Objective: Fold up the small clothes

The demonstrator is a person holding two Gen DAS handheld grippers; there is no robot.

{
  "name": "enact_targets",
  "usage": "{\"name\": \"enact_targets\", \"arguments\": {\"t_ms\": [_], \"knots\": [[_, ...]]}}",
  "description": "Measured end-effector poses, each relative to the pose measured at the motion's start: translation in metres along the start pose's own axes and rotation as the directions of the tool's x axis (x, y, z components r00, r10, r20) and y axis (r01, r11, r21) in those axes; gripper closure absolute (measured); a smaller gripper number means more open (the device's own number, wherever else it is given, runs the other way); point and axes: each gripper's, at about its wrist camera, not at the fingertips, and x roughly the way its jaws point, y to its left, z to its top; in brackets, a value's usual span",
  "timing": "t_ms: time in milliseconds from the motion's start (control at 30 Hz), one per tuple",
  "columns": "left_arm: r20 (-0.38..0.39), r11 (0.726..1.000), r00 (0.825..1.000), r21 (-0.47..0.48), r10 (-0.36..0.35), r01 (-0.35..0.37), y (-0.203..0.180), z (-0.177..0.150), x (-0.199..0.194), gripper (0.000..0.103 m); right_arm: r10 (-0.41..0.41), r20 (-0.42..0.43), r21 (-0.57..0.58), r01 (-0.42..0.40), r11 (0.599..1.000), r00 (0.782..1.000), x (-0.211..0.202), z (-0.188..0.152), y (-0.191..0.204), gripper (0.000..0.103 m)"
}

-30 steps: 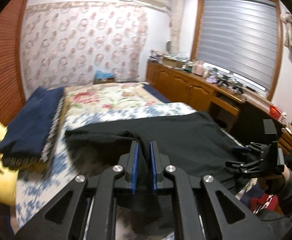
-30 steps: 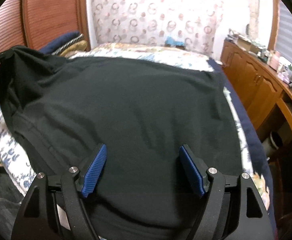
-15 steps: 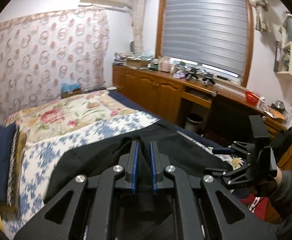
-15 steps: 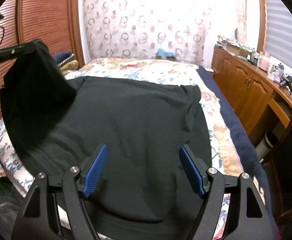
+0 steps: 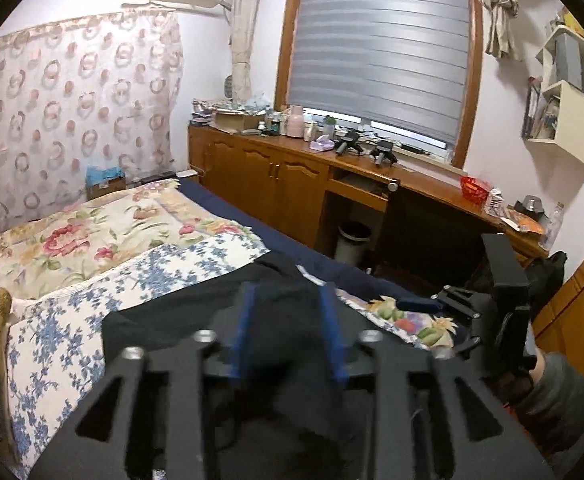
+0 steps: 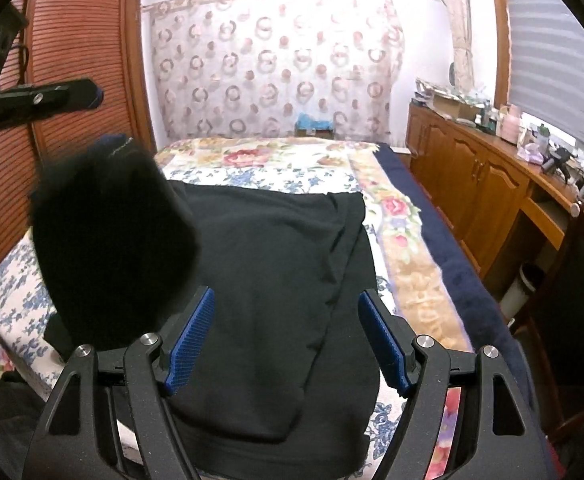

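Bedroom, floral bedspread [image 6: 276, 160]: your black garment [image 6: 276, 280] lies spread across the near end, one side lifted in a blurred fold [image 6: 112, 232] above its left part. Your left gripper [image 5: 288, 332] is opening, cloth between its pads but seemingly slipping free. Your right gripper [image 6: 288, 336] hangs wide above the cloth, holding nothing. You look mid-fold, releasing the flap; next, probably smooth it flat, then grasp the opposite edge.
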Motion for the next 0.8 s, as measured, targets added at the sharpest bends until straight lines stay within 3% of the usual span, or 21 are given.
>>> {"name": "enact_targets", "arguments": {"t_ms": [233,500,800], "knots": [[-0.022,0.996,0.996,-0.028,0.083,-0.084,0.028,-0.026,-0.007,0.049,0.024,-0.018,-0.015,-0.024,1.000,1.000,0.016,0.005,0.003,0.026],[-0.079,0.972,0.976,-0.101,0.205,-0.213,0.071,-0.076,-0.006,0.049,0.103,-0.081,-0.064,-0.108,0.992,0.991,0.044,0.007,0.026,0.026],[-0.158,0.941,0.954,-0.187,0.255,-0.283,0.101,-0.127,-0.003,0.049,0.159,-0.184,-0.101,-0.179,0.979,0.970,0.073,-0.006,0.046,0.028]]}}
